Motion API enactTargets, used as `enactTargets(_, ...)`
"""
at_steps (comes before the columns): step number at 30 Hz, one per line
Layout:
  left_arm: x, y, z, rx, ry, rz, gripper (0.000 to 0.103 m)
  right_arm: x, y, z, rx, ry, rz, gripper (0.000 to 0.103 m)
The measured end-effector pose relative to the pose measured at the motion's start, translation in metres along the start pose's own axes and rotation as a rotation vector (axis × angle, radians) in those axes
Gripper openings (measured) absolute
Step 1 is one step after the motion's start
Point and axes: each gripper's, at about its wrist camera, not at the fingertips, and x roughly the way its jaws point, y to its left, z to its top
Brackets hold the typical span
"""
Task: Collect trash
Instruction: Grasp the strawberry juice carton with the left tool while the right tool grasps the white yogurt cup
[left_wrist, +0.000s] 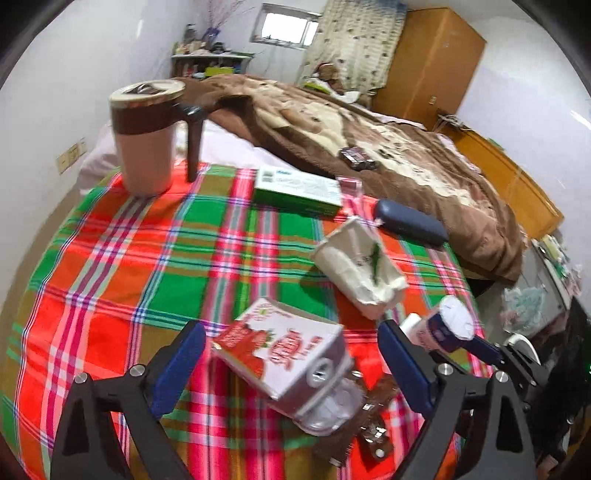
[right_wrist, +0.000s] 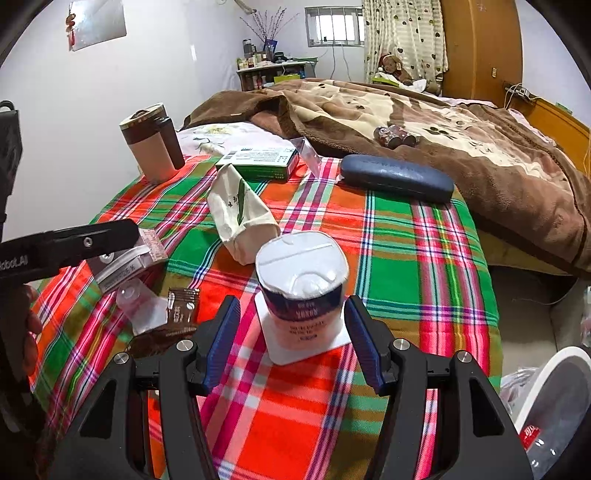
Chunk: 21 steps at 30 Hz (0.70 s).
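- The plaid cloth (right_wrist: 424, 236) in red, green and orange runs under both sets of tongs and on ahead of them to the bed's brown blanket (right_wrist: 461, 122) beyond
- A white bin (right_wrist: 554, 398) sits low to the right of the right gripper, off the cloth's edge, with a clear plastic bottle lying inside it
- The left gripper (left_wrist: 291, 365) stands wide, its blue pads (left_wrist: 177, 365) clear of the strawberry milk carton (left_wrist: 284, 347) that lies tipped on its side between them, no pad pressing on it
- The right gripper (right_wrist: 291, 339) is spread about the yogurt cup (right_wrist: 301, 291), which stands upside down on its square lid between the fingers; a gap shows on each side, so nothing is gripped
- A crushed cream paper bag (right_wrist: 240, 214) with a green leaf print lies ahead of the right tongs, a little left, and ahead and right of the left ones
- A brown and beige mug (left_wrist: 144, 136) stands far ahead of the left tongs, to their left, near the cloth's far edge
- A dark blue glasses case (right_wrist: 397, 177) lies far ahead of the right tongs, to their right
- A green and white box (left_wrist: 299, 188) lies flat far ahead, between mug and case
- A clear plastic cup (left_wrist: 328, 406) lies on its side just under the carton
- A brown sachet (right_wrist: 181, 306) lies beside that cup, left of the right tongs
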Motion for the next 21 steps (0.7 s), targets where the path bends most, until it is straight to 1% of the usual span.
enactTargets(3, 0.006, 0.008, -0.005, 0.007, 0.036, 0.014, 0.094, 0.004, 0.002, 0.001, -0.001, 0.007, -0.012, 0.060)
enactTargets(7, 0.000, 0.020, -0.014, 0.032, 0.034, 0.062, 0.094, 0.004, 0.002, 0.001, 0.012, -0.001, -0.009, 0.060)
enactTargets(10, -0.003, 0.038, -0.020, -0.003, 0.055, 0.060, 0.094, 0.003, 0.001, 0.001, 0.024, -0.010, 0.001, 0.060)
enactTargets(12, -0.008, 0.045, -0.024, -0.011, 0.053, 0.073, 0.094, 0.005, 0.002, 0.000, 0.025, -0.003, 0.004, 0.060)
enactTargets(14, -0.015, 0.051, -0.026, -0.025, 0.038, 0.059, 0.094, 0.006, 0.004, 0.000, 0.020, 0.000, 0.003, 0.060)
enactTargets(18, -0.021, 0.053, -0.020, -0.066, 0.014, 0.064, 0.094, 0.010, 0.006, 0.001, 0.017, -0.005, -0.024, 0.060)
enactTargets(20, -0.018, 0.053, -0.016, -0.099, 0.023, 0.077, 0.094, 0.011, 0.007, 0.001, 0.018, -0.001, -0.034, 0.060)
enactTargets(21, -0.017, 0.053, -0.014, -0.120, 0.021, 0.064, 0.094, 0.011, 0.009, 0.001, 0.012, -0.002, -0.039, 0.060)
